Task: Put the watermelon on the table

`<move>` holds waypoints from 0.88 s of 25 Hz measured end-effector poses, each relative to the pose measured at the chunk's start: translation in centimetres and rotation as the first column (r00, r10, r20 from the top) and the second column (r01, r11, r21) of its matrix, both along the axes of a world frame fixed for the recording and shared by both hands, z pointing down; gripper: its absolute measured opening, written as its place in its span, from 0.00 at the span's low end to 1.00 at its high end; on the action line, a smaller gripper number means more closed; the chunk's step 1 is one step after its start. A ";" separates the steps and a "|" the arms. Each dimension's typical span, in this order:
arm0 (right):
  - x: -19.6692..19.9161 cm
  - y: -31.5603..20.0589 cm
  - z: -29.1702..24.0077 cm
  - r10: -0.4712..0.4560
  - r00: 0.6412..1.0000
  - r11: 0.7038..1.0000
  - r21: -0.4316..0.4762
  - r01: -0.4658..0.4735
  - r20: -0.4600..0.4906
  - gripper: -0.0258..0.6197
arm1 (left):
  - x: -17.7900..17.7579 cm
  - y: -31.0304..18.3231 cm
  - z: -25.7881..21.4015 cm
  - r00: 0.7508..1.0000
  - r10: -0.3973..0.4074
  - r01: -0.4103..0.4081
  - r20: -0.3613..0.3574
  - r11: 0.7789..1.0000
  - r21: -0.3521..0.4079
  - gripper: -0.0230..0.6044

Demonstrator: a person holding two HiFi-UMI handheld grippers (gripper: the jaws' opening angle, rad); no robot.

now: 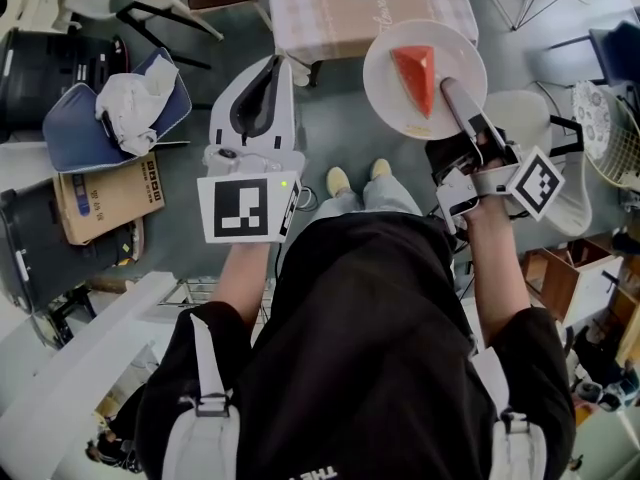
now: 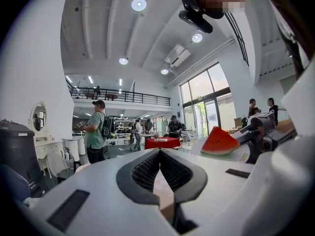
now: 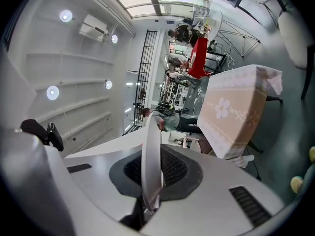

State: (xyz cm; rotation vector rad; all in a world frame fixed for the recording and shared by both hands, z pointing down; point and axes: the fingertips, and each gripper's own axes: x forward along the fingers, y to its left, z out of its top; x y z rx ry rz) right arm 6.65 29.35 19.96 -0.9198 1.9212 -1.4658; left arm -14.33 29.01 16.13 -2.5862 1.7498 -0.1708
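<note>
On the plate (image 1: 388,83), aloft near the tabletop (image 1: 340,13): watermelon (image 1: 416,73). Rim clenched in the right tongs (image 1: 450,93); left tongs (image 1: 262,86) closed, empty. Keep level, carry over the tabletop, lower flat before letting go.

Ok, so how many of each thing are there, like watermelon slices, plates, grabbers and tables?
Watermelon slice: 1, red, lying on the plate
Plate: 1, white
Grippers: 2, the left gripper holding nothing and the right gripper pinching the plate's rim
Table: 1, with a checked cloth
Total: 5
</note>
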 end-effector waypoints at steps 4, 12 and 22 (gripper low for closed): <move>-0.6 0.2 -0.4 0.002 1.000 1.000 0.008 -0.002 -0.001 0.08 | -0.3 0.3 -0.2 1.000 0.013 -0.013 -0.012 1.000 0.004 0.06; -1.5 0.8 -0.4 0.007 1.000 1.000 0.015 -0.007 -0.002 0.08 | -1.1 0.9 0.0 1.000 0.023 -0.023 -0.020 1.000 0.003 0.06; -2.0 1.1 -1.0 0.006 1.000 1.000 0.022 -0.006 0.001 0.08 | -1.5 1.3 -0.7 0.999 0.022 -0.022 -0.027 1.000 0.013 0.06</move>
